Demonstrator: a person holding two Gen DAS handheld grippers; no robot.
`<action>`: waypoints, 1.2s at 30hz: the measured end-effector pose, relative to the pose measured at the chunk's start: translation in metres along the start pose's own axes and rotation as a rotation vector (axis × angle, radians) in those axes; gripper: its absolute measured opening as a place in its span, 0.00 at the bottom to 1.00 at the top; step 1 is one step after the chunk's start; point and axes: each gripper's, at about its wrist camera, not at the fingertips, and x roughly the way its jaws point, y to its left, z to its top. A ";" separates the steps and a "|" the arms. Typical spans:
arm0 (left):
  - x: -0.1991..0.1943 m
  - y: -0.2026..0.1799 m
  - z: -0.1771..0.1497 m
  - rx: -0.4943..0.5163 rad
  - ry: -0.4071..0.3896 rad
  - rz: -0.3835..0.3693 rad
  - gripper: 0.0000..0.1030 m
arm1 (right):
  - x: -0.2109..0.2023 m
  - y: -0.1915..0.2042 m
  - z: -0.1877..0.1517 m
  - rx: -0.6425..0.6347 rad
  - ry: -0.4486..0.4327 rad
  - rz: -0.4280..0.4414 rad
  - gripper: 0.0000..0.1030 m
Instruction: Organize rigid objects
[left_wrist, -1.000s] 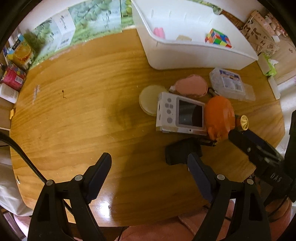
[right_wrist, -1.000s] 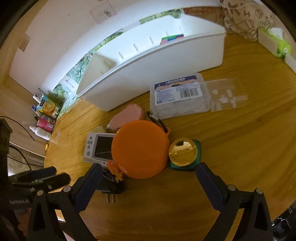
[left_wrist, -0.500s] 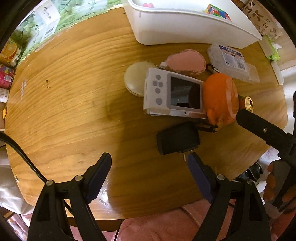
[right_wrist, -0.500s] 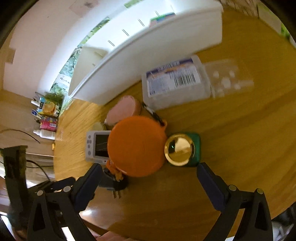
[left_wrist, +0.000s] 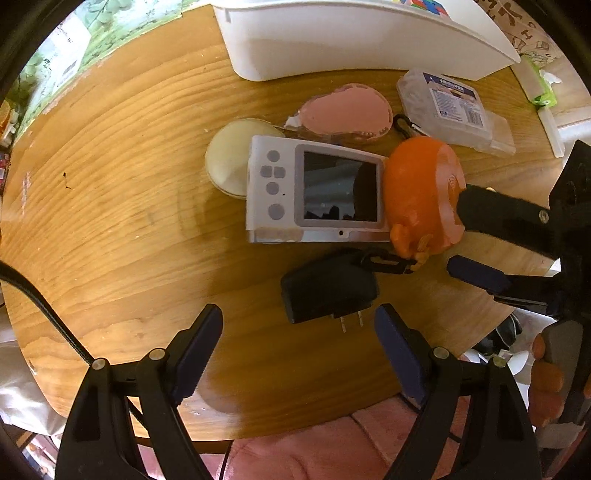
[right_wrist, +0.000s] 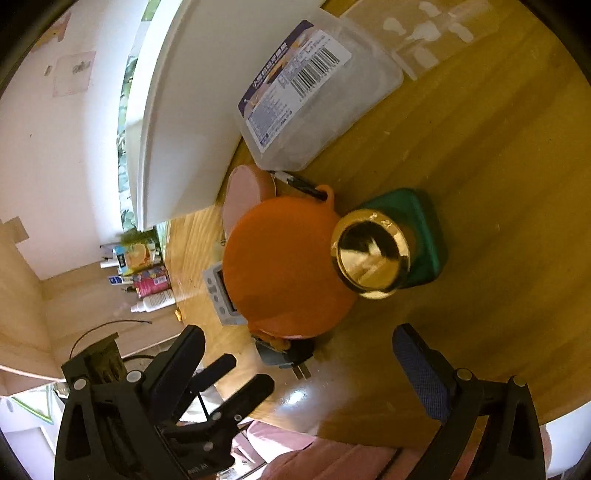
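A black plug adapter (left_wrist: 330, 288) lies on the wooden table just ahead of my open, empty left gripper (left_wrist: 297, 341). Behind it lie a white digital camera (left_wrist: 314, 192), an orange round case (left_wrist: 421, 199), a cream disc (left_wrist: 231, 157) and a pink oval case (left_wrist: 347, 112). My right gripper (right_wrist: 295, 369) is open and empty, above the orange case (right_wrist: 284, 266) and a green bottle with a gold cap (right_wrist: 371, 251). The right gripper also shows in the left wrist view (left_wrist: 480, 236), beside the orange case.
A white storage bin (left_wrist: 354, 40) stands at the back of the table, with a colourful cube inside. A clear plastic box with a label (left_wrist: 447, 99) lies beside it, also in the right wrist view (right_wrist: 314, 92). Bottles and cartons (right_wrist: 144, 273) stand at the far left edge.
Both grippers have come lower and closer to the objects. The left gripper now frames the black adapter; the right gripper has moved in over the orange case and the gold-capped bottle.
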 end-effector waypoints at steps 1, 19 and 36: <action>0.001 0.000 0.002 -0.004 0.006 -0.002 0.84 | 0.000 0.001 0.001 0.009 0.000 -0.002 0.99; 0.012 0.014 0.016 -0.127 0.091 -0.104 0.78 | 0.018 0.009 0.034 0.179 0.044 -0.129 0.94; 0.017 0.031 0.029 -0.230 0.143 -0.169 0.60 | 0.035 0.013 0.037 0.192 0.090 -0.183 0.79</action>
